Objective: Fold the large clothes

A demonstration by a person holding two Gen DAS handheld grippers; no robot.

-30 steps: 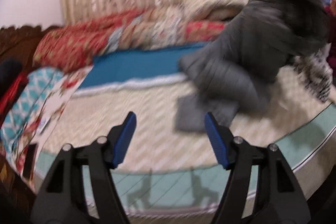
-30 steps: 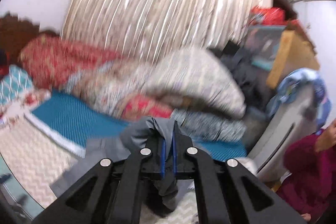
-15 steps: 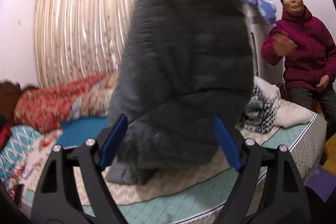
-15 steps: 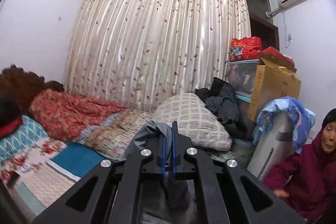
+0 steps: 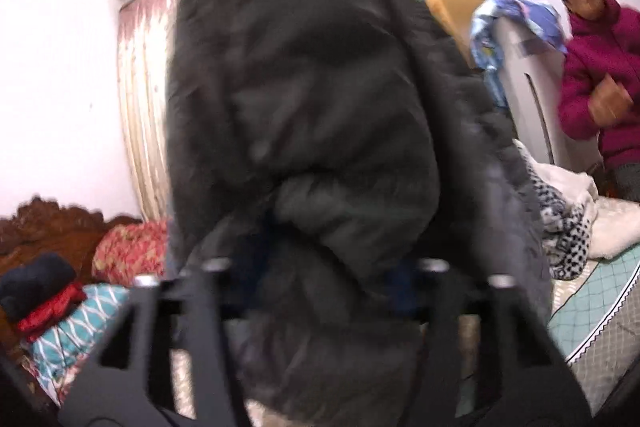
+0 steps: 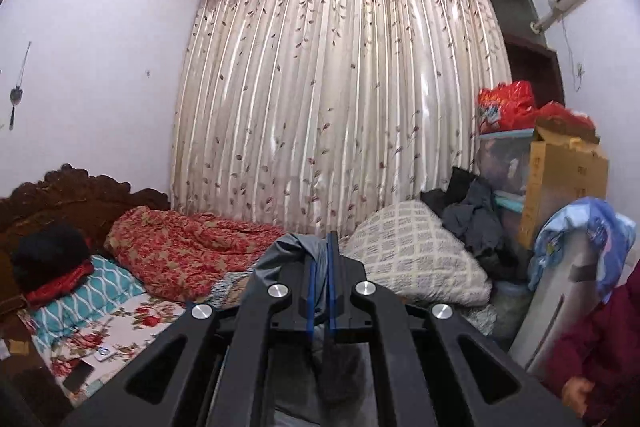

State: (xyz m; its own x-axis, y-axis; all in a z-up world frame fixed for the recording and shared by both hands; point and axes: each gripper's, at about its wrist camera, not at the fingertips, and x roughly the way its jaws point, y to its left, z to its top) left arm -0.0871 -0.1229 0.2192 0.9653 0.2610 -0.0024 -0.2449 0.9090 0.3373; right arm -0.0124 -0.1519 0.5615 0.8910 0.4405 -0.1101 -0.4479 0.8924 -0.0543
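Left wrist view: left gripper (image 5: 328, 267) jaws closing around the hanging dark puffer jacket (image 5: 304, 99), whose grey fabric the right gripper (image 6: 320, 291) pinches tight.

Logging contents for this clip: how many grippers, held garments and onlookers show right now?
Grippers: 2, left gripper closing with the dark padded jacket between its jaws, right gripper shut on it
Held garments: 1
Onlookers: 1, person in magenta jacket
Total: 4

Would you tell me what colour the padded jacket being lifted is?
Dark grey; the padded jacket shows best in the left wrist view.
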